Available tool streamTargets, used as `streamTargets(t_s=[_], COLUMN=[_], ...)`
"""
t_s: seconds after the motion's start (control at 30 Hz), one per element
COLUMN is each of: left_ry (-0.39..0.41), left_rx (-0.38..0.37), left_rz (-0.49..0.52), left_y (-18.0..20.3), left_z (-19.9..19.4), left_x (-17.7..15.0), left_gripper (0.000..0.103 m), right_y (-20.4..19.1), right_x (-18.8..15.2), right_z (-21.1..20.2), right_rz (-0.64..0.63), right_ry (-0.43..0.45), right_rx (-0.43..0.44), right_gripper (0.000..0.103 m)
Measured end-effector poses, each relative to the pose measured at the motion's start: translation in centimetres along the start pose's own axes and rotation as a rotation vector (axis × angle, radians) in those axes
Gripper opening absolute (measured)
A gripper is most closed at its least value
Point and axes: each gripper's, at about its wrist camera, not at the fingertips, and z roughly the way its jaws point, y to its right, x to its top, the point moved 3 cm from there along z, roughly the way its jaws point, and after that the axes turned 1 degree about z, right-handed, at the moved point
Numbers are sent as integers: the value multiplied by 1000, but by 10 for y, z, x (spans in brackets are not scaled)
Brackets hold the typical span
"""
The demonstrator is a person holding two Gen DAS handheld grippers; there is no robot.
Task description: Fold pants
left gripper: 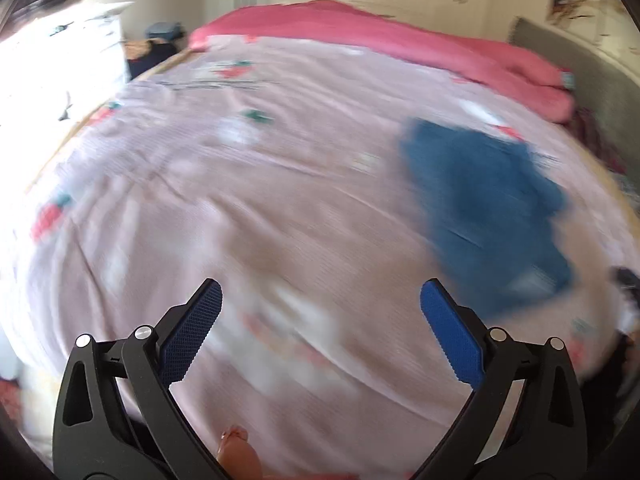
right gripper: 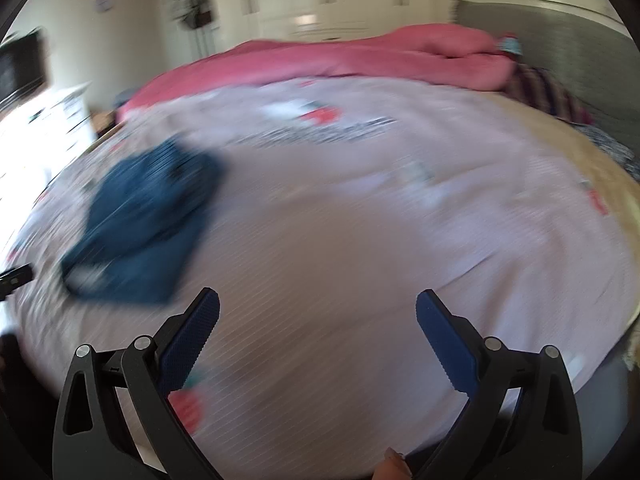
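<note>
- The left hand-held gripper (left gripper: 320, 324) fills the bottom of the left wrist frame, its two black arms rising from the lower corners.
- Its jaws stand wide apart with nothing between them; the blue ribbed pads (left gripper: 192, 332) face inward.
- The right hand-held gripper (right gripper: 318, 332) sits the same way at the bottom of the right wrist frame, jaws spread and holding nothing.
- Its blue pads (right gripper: 448, 348) are bare.
- A bit of skin, likely a finger (left gripper: 236, 454), shows at the bottom centre of the left frame.
</note>
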Motion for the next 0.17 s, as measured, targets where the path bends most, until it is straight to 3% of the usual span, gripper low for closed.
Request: streamTargets(t_s=[0.03, 0.1, 0.17], left_ry=[-8, -42, -77], left_rx=[84, 160, 260], left_rz=[-13, -39, -81], left_y=[-22, -59, -98], left_z=[18, 50, 87], left_x=[15, 38, 63], left_gripper=[94, 94, 94], right_y=[22, 70, 113], right_x=[17, 53, 78], right_z=[11, 39, 74], right_rz=[10, 45, 102], right_ry=[5, 1, -77], right_rx=[-54, -187, -260], right_gripper=[98, 98, 98])
